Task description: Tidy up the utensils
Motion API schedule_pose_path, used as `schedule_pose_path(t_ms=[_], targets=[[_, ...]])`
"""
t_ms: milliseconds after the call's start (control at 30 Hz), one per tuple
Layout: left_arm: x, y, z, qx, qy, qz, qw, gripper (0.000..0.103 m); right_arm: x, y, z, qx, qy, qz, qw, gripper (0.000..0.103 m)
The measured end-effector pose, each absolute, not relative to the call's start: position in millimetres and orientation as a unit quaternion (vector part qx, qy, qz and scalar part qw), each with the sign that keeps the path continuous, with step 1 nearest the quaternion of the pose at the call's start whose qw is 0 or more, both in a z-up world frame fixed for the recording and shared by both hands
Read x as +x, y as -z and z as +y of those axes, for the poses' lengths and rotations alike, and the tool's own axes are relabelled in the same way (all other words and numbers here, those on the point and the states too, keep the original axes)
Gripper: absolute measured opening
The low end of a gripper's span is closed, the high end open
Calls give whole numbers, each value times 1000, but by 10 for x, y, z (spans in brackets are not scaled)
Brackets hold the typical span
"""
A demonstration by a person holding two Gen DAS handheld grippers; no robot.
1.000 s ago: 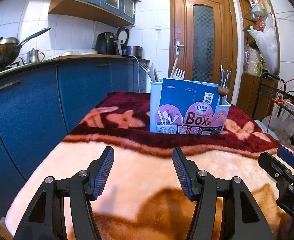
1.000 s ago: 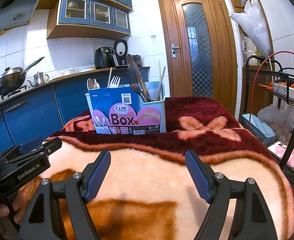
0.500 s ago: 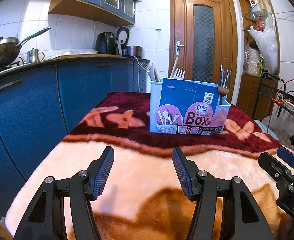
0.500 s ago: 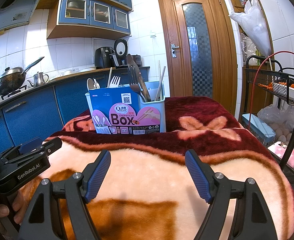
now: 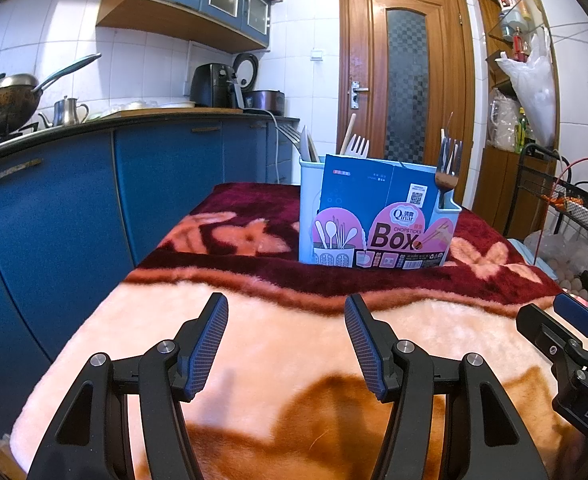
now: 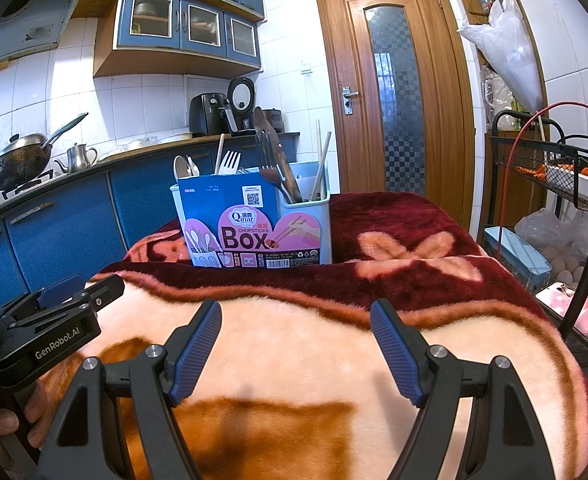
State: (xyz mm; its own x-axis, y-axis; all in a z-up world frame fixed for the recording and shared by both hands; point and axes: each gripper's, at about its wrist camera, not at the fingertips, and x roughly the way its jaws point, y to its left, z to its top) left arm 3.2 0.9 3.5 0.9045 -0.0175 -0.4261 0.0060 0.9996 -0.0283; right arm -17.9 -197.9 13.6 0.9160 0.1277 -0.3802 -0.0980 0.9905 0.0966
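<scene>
Left gripper (image 5: 286, 344) and right gripper (image 6: 294, 344) side by side, tilted slightly downward over blanket (image 5: 294, 328), jaws wide, empty

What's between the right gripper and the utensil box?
Nothing but bare blanket: the stretch from the right gripper to the utensil box holds no object. The right wrist view shows it plainly.

Legible markings noted. The cardboard sleeve (image 6: 250, 220) on the utensil holder (image 6: 308, 232), standing well ahead of the right gripper's fingers (image 6: 198, 344), reads "Qinar", "CHOPSTICKS" and large "Box", with small "01" and "02", a QR code and a barcode. The left gripper (image 6: 60, 330), to the left of those fingers, bears "GenRobot.AI". In the left wrist view, the right gripper (image 5: 586, 412) shows partial letters "DAS".
</scene>
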Motion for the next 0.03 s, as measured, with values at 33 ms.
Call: schedule_pose_path(t_ms=[33], targets=[[33,-34,9,-14,5,219,976,62,-175,-138,-1979,38,-58,196,978,79]])
